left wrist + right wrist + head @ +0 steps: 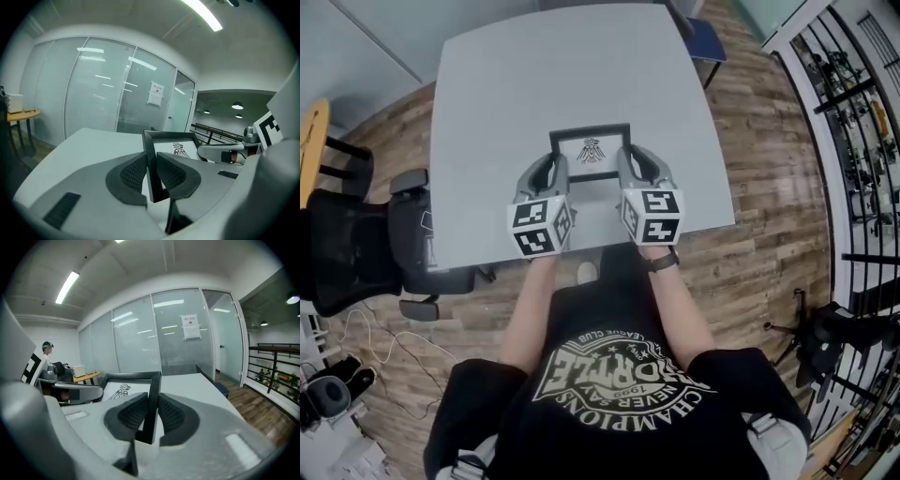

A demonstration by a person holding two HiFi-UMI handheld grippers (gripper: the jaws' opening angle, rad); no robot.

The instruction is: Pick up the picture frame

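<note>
**Left tool point(549, 167) and right tool point(628, 165), each closed on one side rail of the picture frame point(591, 150).**
The picture frame spans crosswise between the two tools, equally near both, and appears held above the counter point(506, 84) beyond.

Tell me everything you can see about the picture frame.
The picture frame is a slim black rectangle around a white print with a black bird-like emblem. The left gripper clamps its left side and the right gripper its right side, edge between the pads. It seems held above the grey table, face tilted up.
</note>
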